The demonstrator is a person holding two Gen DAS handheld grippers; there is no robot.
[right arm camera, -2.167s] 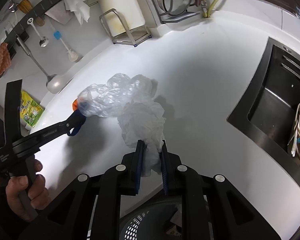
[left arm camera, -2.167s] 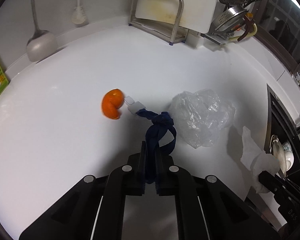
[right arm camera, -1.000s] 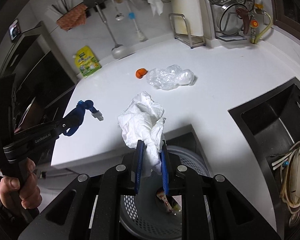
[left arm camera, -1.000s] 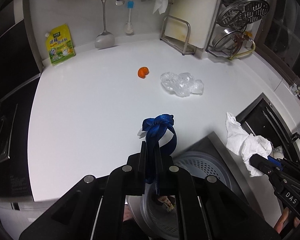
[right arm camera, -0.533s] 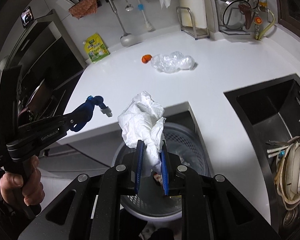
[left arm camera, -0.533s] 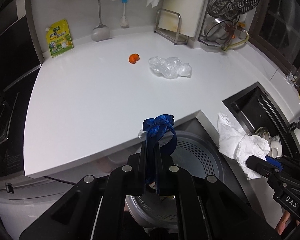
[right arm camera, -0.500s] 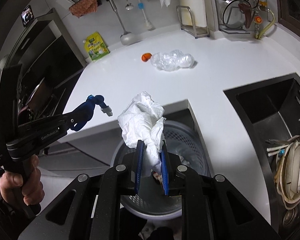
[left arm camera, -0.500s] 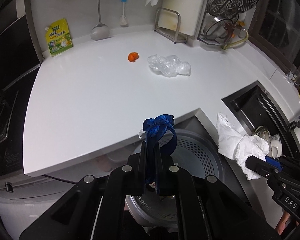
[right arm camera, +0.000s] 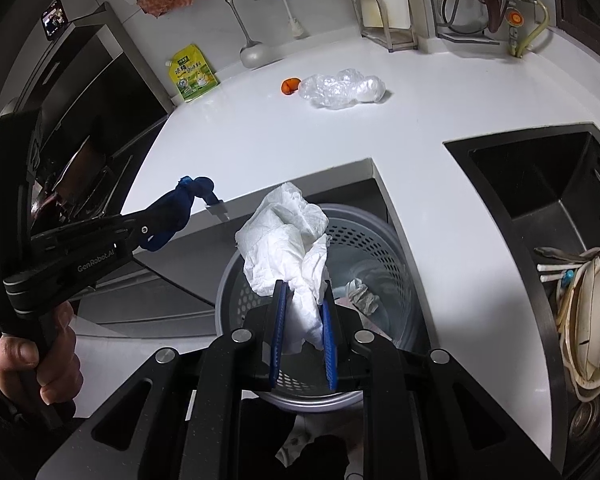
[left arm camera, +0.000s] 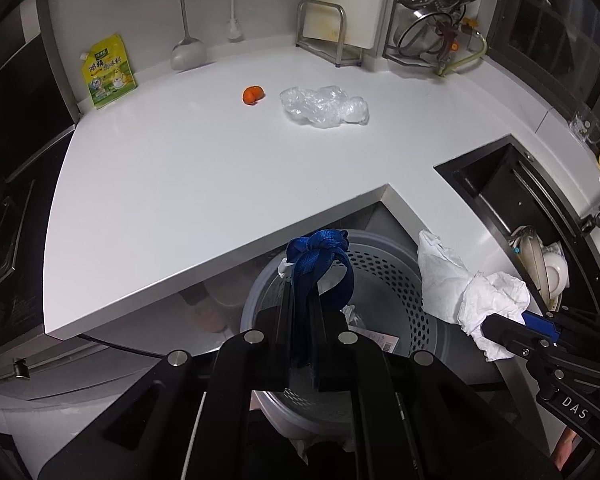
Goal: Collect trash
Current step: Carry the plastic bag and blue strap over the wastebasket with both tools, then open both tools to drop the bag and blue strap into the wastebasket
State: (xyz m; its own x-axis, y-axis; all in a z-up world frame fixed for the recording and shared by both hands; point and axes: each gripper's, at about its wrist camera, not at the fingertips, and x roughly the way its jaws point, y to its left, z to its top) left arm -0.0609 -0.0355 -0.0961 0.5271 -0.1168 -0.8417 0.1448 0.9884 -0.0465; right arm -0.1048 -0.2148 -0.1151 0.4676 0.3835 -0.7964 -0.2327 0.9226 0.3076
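1. Two grippers hung above the grey perforated bin (left arm camera: 384,276), which stood on the floor in the notch of the white counter (left arm camera: 188,168).
2. Clenched on a knotted blue strap (left arm camera: 320,256), the left gripper (left arm camera: 302,322) held it over the bin's rim.
3. Gripped between the right gripper's (right arm camera: 303,320) blue pads, a crumpled white paper towel (right arm camera: 288,248) sat over the bin's opening.
4. An orange peel (left arm camera: 253,95) and a clear plastic bag (left arm camera: 324,106) lay near each other on the counter, well apart from the bin.
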